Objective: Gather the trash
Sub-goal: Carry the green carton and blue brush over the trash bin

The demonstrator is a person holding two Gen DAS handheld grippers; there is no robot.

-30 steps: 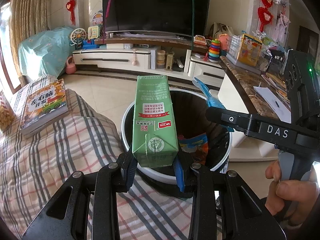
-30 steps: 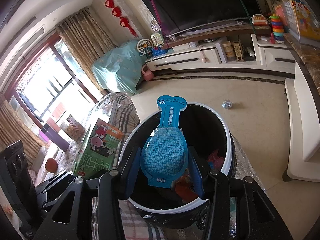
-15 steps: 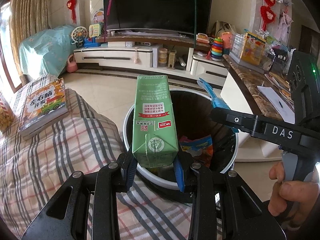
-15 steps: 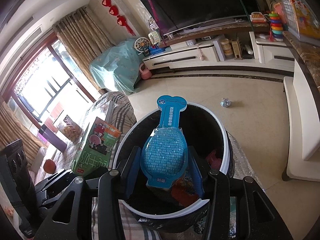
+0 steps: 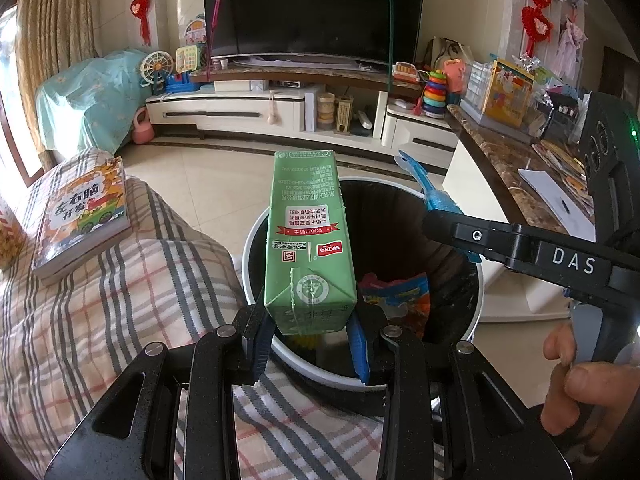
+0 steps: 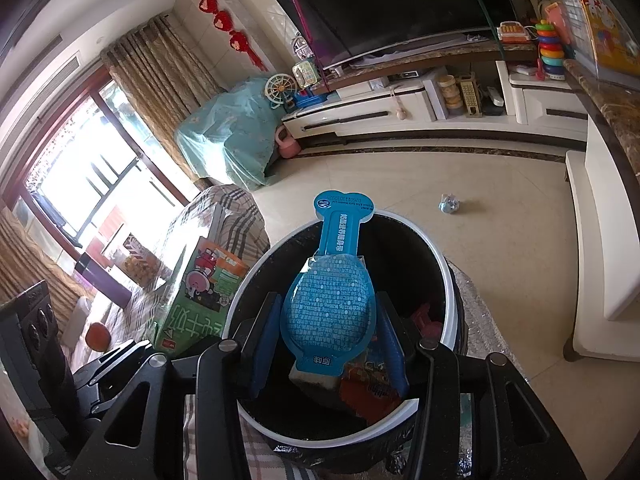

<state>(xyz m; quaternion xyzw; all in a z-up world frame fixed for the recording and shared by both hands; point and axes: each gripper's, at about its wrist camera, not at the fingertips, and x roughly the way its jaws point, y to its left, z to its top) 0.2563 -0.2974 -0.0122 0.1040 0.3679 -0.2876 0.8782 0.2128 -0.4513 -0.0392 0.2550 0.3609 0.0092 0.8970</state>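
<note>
Left gripper (image 5: 311, 330): bottom centre of the left wrist view, jaws clamped on the lower end of a green carton (image 5: 308, 244); the blue pads press on its two sides.
Green carton: stands up from the jaws and leans away from the camera, over the near left rim of the trash bin (image 5: 256, 240); in the right wrist view it shows at lower left, beside the bin.
Right gripper (image 6: 326, 340): bottom centre of its own view, jaws clamped on a blue blister pack (image 6: 330, 304) across its round part.
Blue blister pack: paddle-shaped, narrow neck pointing up the frame, held over the open mouth of the bin; in the left wrist view only its tip shows, right of centre.
Trash bin: round, white rim, black liner; colourful wrappers (image 5: 400, 292) lie inside.
Hand (image 5: 580, 380): lower right of the left wrist view, wrapped around the right gripper's handle.
Checked cloth (image 5: 100, 300): left of the bin, with a picture book (image 5: 82, 218) lying on it at centre left.
Floor: a small crumpled scrap (image 6: 449, 203), perhaps foil, lies beyond the bin, right of centre in the right wrist view.
</note>
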